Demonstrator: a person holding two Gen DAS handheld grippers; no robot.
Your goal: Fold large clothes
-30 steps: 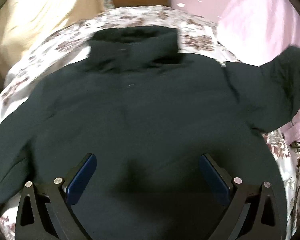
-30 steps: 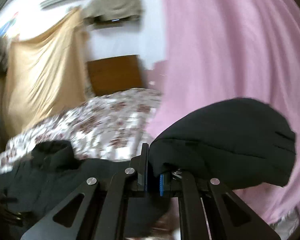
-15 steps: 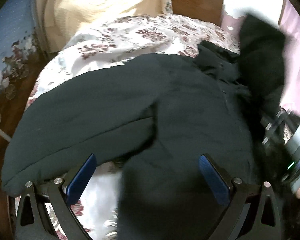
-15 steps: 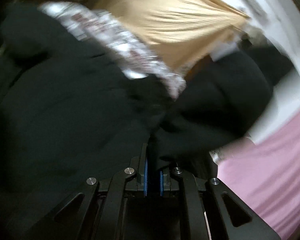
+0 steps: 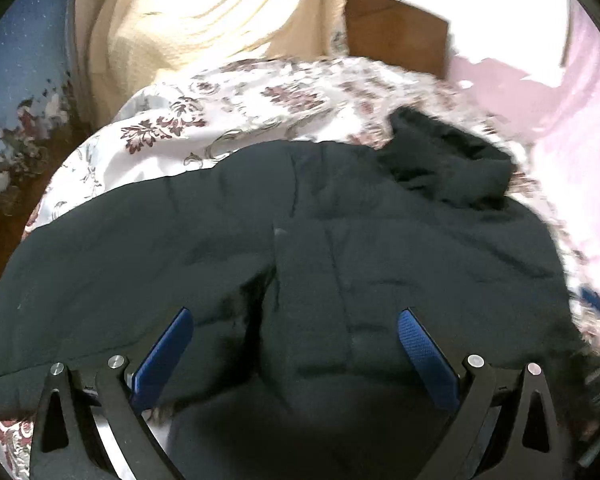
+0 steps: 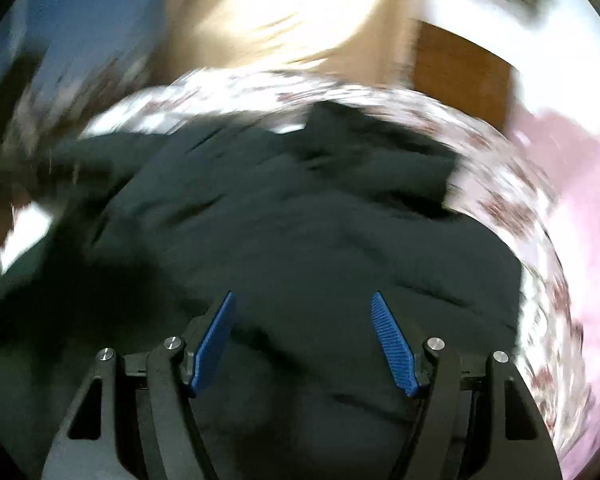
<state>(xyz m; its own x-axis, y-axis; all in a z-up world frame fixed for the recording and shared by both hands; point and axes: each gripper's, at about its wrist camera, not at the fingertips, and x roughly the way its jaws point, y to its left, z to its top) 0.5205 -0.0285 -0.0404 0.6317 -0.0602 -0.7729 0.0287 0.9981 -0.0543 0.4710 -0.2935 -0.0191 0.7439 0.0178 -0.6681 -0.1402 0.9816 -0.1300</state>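
A large dark padded jacket (image 5: 340,264) lies spread on a bed with a floral cover (image 5: 236,108). One sleeve (image 5: 120,272) stretches to the left; the other is folded across the body (image 5: 460,264), and the collar (image 5: 448,160) bunches at the far right. My left gripper (image 5: 296,320) hovers open above the jacket's lower part, nothing between its blue pads. In the blurred right wrist view the same jacket (image 6: 320,232) fills the middle, and my right gripper (image 6: 304,300) hangs over it with its jaws opening and nothing pinched between them.
A cream cloth (image 5: 204,12) hangs behind the bed, with a brown wooden headboard (image 5: 396,36) to its right. Pink fabric (image 5: 580,140) lines the right side. Blue patterned wall (image 5: 24,60) and dark wood flooring lie left of the bed.
The right gripper carried the jacket's sleeve across over the body and let go of it, its jaws spreading apart. The left gripper swung across above the jacket, staying open.
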